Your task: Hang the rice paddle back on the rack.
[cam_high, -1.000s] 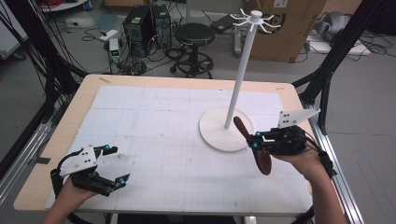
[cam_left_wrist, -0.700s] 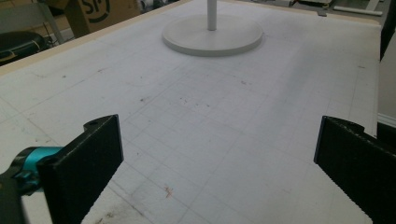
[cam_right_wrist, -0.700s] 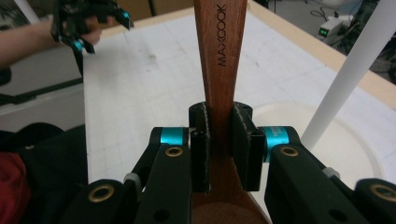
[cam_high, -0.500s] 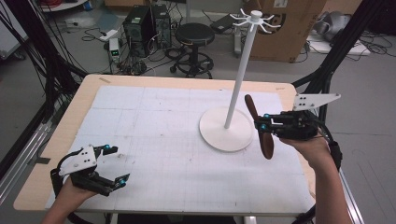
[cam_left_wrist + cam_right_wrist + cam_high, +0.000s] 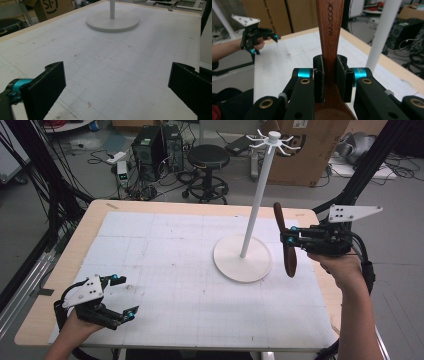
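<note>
Right tongs (image 5: 290,240) clenched on dark brown wooden spoon (image 5: 285,242), both pads pressed against its flat handle. Spoon held upright and slightly tilted, bowl end down, raised clear of white gridded tabletop (image 5: 165,270), just beside white stand with round base and tall pole (image 5: 243,262). Brand lettering legible on handle in right gripper view. Left tongs (image 5: 125,295) released, jaws spread wide, nothing between them, low over near left corner of tabletop, well apart from stand.
</note>
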`<state>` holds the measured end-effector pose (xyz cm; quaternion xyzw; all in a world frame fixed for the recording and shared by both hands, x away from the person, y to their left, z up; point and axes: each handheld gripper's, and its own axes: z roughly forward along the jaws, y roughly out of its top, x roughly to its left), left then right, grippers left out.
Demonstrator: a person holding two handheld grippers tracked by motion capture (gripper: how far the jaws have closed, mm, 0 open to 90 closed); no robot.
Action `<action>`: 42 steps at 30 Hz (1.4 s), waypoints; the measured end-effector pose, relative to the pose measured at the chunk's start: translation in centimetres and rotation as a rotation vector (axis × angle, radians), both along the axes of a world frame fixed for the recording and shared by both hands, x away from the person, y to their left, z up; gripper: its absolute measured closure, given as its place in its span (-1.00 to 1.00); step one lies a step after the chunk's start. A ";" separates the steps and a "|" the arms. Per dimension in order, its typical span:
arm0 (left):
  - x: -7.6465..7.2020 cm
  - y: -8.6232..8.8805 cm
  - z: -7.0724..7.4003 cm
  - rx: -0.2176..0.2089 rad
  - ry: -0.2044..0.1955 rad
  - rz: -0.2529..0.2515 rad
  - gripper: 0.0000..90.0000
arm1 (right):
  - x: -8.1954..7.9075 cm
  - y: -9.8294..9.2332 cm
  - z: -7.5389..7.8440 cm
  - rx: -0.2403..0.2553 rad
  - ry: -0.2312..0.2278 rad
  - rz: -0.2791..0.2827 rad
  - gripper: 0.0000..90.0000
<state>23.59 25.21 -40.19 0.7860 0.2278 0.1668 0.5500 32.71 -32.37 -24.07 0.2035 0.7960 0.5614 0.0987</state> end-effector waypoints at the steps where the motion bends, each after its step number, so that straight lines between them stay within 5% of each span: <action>1: 0.0 0.0 0.0 -0.001 -0.001 -0.001 -0.96 | 0.1 -0.1 0.2 0.004 -0.005 -0.003 0.74; 23: 0.0 0.1 0.1 -0.010 0.000 -0.008 -0.96 | 2.4 -1.2 5.8 0.074 -0.083 -0.070 0.74; 42: 0.0 0.1 0.1 -0.012 0.004 -0.008 -0.96 | 3.8 -0.6 7.4 0.081 -0.082 -0.115 0.74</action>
